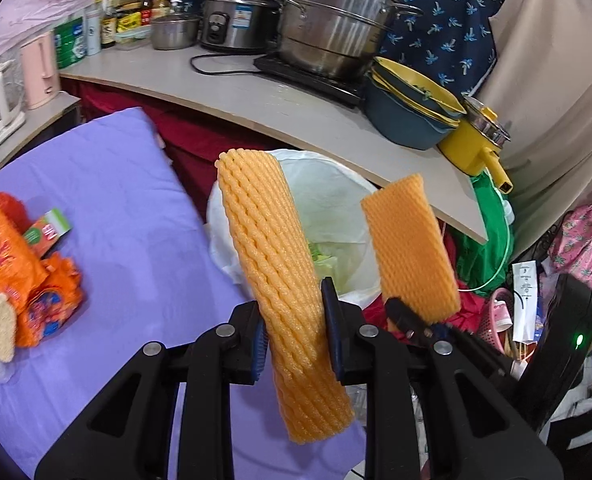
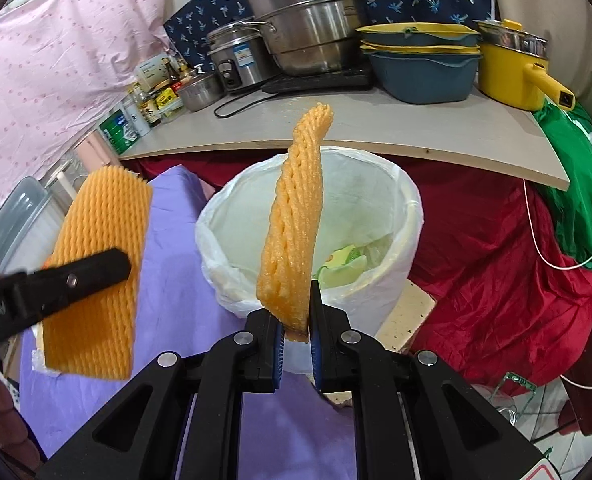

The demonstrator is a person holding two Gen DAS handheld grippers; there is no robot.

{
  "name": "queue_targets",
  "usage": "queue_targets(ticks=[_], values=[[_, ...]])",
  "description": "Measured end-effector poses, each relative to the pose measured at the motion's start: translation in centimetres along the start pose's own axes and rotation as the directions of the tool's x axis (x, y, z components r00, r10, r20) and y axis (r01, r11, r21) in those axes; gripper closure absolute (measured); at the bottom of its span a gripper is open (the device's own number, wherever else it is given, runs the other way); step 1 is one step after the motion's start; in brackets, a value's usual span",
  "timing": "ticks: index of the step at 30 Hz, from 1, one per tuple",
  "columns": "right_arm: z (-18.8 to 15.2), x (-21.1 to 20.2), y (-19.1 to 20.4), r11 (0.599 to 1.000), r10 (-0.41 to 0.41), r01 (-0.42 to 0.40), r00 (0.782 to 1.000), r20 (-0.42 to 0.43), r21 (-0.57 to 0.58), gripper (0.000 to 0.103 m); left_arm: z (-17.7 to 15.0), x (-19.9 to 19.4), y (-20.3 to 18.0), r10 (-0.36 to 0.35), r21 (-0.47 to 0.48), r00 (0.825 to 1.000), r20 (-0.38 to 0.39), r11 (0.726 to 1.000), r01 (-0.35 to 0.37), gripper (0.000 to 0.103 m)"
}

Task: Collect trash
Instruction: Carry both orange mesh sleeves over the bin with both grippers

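Trash is the game here, and there are two pieces of it in the air at once! Far left, the orange snack wrappers (image 1: 19, 264) and a small green-and-red carton (image 1: 47, 232) lie on the purple cloth (image 1: 127, 208), not yet collected, by the look of it. Moving across: the left gripper (image 1: 293, 332) has its pads pinched onto a long orange foam net (image 1: 279, 280), jaws only partly apart because the spongy sleeve fills the gap. It is gripped around mid-length, so both ends stick out freely and nothing drags on the cloth.

Next over, the white-lined bin (image 2: 410, 208) stands just beyond the cloth's edge, below the counter (image 2: 376, 128), mouth wide open, with some pale green packaging already at the bottom. Both nets are held up in front of that opening, which I read as lining up for a drop.

On the right, the right gripper (image 2: 296, 332) is squeezed almost completely together on the second foam net (image 2: 291, 236), this one flattened edge-on and held by its bottom end, so it stands upright over the bin's near rim. A soft piece like that could spring sideways on release.
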State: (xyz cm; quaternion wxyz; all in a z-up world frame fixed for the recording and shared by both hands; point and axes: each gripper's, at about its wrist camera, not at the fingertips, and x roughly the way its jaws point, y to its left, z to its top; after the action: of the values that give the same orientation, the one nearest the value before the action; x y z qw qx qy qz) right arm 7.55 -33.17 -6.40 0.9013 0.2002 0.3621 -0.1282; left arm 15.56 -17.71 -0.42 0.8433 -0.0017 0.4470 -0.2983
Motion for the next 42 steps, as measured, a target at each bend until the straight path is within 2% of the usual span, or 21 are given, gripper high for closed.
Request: queue_targets(ticks=[9,16,21,22,23,24,26,29,38,42], values=[[0.6,1.8,-2.0,0.999,-0.02,0.021,1.0,-0.023,0.049,0.093,2.7,5.1,-1.5,-0.045,-0.002,0.998,-0.053,0.999,0.045,0.079],[1.5,4.4,-1.7,0.998,-0.016,0.019,0.998,-0.057,0.052,0.093,3.7,7.8,-0.9,-0.035,-0.024,0.996,-0.087,0.999,0.033,0.077],[1.8,6.3,-1.3,0.998,-0.017,0.021,0.997,-0.081,0.051,0.092,3.9,8.5,0.3,-0.007,-0.04,0.997,-0.081,0.999,0.003,0.067],[1.9,6.7,-1.2,0.998,-0.017,0.021,0.996,-0.084,0.052,0.091,4.0,8.5,0.5,-0.011,-0.044,0.997,-0.078,0.999,0.008,0.063],[2.0,6.9,-1.2,0.998,-0.018,0.023,0.996,-0.084,0.052,0.091,4.1,8.5,0.7,-0.014,-0.047,0.997,-0.075,0.999,0.01,0.054],[2.1,7.0,-1.2,0.998,-0.021,0.025,0.997,-0.081,0.052,0.09,4.2,8.6,0.8,-0.011,-0.048,0.997,-0.07,0.999,0.008,0.05],[2.2,7.1,-1.0,0.998,-0.023,0.027,0.997,-0.074,0.053,0.087,4.5,8.4,0.9,-0.011,-0.046,0.998,-0.058,0.999,0.008,0.047],[2.5,7.1,-0.8,0.998,-0.024,0.027,0.998,-0.066,0.051,0.078,4.7,8.2,1.2,-0.009,-0.056,0.999,-0.049,0.998,0.006,0.041],[2.8,5.7,0.1,0.999,-0.02,0.021,0.999,-0.036,0.039,0.068,4.2,6.2,3.5,0.03,-0.112,0.999,-0.02,0.993,-0.032,0.04],[2.5,4.7,0.9,0.999,-0.012,0.012,1.0,-0.02,0.033,0.059,3.6,5.0,4.3,0.061,-0.121,0.998,-0.005,0.991,-0.061,0.04]])
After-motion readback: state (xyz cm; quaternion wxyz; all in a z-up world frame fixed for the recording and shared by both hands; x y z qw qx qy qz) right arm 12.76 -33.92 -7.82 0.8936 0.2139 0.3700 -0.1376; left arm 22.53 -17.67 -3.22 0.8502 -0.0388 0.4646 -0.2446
